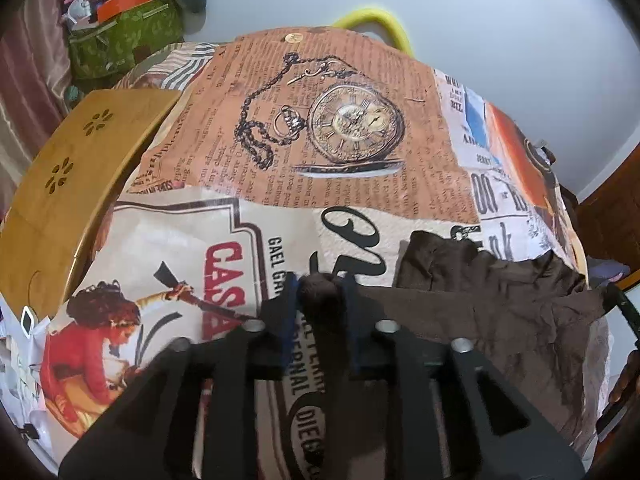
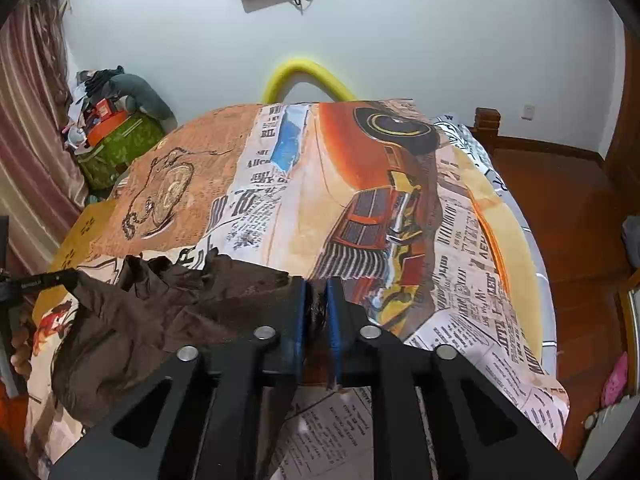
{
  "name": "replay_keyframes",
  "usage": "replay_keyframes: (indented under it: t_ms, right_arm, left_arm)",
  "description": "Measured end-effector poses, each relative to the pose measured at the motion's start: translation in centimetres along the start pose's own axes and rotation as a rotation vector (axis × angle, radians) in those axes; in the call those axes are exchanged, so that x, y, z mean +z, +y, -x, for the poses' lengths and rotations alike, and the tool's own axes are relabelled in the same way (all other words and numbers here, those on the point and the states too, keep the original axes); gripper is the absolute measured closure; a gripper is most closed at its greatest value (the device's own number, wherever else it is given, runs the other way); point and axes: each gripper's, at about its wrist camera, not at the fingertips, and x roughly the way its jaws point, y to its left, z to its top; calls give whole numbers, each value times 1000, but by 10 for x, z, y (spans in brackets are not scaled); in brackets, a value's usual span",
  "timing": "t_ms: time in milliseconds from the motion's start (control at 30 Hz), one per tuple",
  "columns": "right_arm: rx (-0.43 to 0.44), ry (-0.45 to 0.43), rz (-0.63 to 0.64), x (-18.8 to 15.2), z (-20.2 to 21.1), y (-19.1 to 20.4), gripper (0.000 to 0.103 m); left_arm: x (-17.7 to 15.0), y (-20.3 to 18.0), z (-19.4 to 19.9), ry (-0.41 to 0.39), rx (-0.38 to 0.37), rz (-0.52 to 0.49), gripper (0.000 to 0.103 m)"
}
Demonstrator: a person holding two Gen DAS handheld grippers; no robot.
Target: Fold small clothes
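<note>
A crumpled dark brown garment (image 1: 500,304) lies spread across the near side of the printed cover (image 1: 340,120). My left gripper (image 1: 319,286) stands at the garment's left corner. Its blue pads are partly apart, with a rounded bunch of the brown cloth loose between them. In the right wrist view the garment (image 2: 168,308) runs left from my right gripper (image 2: 316,292). There the pads stand a narrow gap apart, with a dark fold of cloth in the gap. A black finger of the left gripper (image 2: 60,278) shows at the garment's far left end.
The cover (image 2: 360,184) carries pocket-watch, newspaper and red-car prints. A bamboo board (image 1: 80,168) lies at its left. A yellow foam arc (image 2: 304,76) rises behind. A green bag with clutter (image 1: 128,36) sits at the back left, and wooden floor (image 2: 560,200) lies to the right.
</note>
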Motion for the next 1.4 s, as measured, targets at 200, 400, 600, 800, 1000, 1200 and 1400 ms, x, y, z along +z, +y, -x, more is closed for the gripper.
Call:
replay_keyframes:
  t_ms: [200, 400, 600, 800, 1000, 1200, 1400]
  right_arm:
    - [-16, -39, 26, -7, 27, 1, 50]
    - [28, -13, 53, -35, 60, 10, 47]
    - [54, 55, 60, -77, 78, 22, 47]
    - [93, 115, 14, -117, 81, 27, 47]
    - [111, 185, -4, -143, 67, 34, 47]
    - [146, 192, -27, -145, 52, 39, 47]
    - [170, 178, -38, -136, 40, 46, 68]
  left_arm:
    - [-12, 3, 29, -50, 47, -72, 38]
    - [-47, 8, 65, -47, 46, -156, 23]
    - [-92, 21, 72, 54, -12, -145, 23]
    - [-125, 23, 68, 113, -54, -136, 23]
    - [-131, 13, 53, 167, -123, -124, 36]
    - [-127, -4, 46, 127, -79, -193, 62]
    - [-132, -24, 43, 116, -75, -294, 95]
